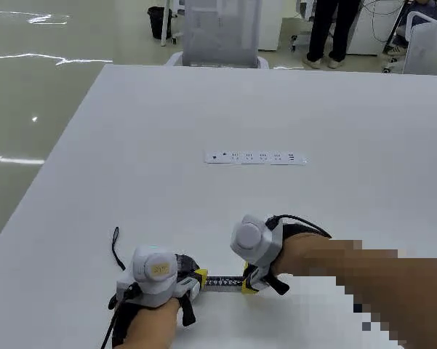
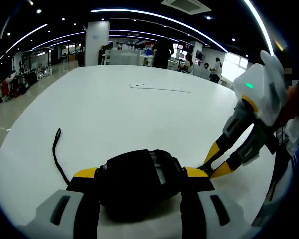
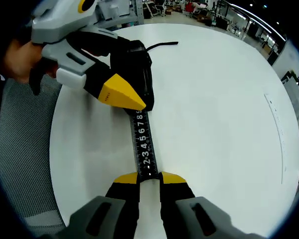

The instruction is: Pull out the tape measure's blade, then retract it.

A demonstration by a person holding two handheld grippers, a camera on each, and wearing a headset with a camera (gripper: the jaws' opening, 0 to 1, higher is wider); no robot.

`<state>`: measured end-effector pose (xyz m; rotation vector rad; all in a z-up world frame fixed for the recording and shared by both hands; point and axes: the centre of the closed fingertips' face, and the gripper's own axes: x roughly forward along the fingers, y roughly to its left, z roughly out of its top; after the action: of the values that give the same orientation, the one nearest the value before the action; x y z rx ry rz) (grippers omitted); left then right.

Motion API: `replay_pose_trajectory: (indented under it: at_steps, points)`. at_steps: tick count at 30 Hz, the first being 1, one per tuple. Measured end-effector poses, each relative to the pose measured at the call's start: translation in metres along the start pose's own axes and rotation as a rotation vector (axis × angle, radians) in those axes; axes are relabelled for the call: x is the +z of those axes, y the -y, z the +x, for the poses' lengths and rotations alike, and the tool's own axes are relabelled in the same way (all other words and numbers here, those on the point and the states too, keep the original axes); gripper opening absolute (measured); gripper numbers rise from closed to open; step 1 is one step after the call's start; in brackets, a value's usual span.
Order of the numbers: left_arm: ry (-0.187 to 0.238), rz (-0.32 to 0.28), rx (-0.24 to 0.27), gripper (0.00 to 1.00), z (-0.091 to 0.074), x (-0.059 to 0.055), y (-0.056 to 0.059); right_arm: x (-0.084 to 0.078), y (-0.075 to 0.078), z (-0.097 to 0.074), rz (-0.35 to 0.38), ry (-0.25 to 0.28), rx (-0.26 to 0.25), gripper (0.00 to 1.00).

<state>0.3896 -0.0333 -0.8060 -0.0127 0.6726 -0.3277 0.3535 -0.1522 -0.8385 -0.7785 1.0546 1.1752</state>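
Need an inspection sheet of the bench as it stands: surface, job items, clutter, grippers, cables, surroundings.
Surface: white table, smooth.
Job's things: black tape measure case, held low at the table's near side; its dark numbered blade is drawn out a short way.
Clutter: white power strip mid-table, apart from the work.
Grippers: left gripper shut on the case; right gripper shut on the blade's end.
Cables: black strap trails from the case across the table; black cable loops on the right gripper.
Surroundings: glossy floor; a person stands beyond the table.
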Motion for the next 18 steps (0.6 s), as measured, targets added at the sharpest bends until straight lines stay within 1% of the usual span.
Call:
replay_pose_trajectory:
  at_steps: [18]
  points:
    - [0.000, 0.000, -0.001, 0.62, 0.000, -0.001, 0.000, 0.011, -0.002, 0.005, -0.007, 0.013, 0.003, 0.15]
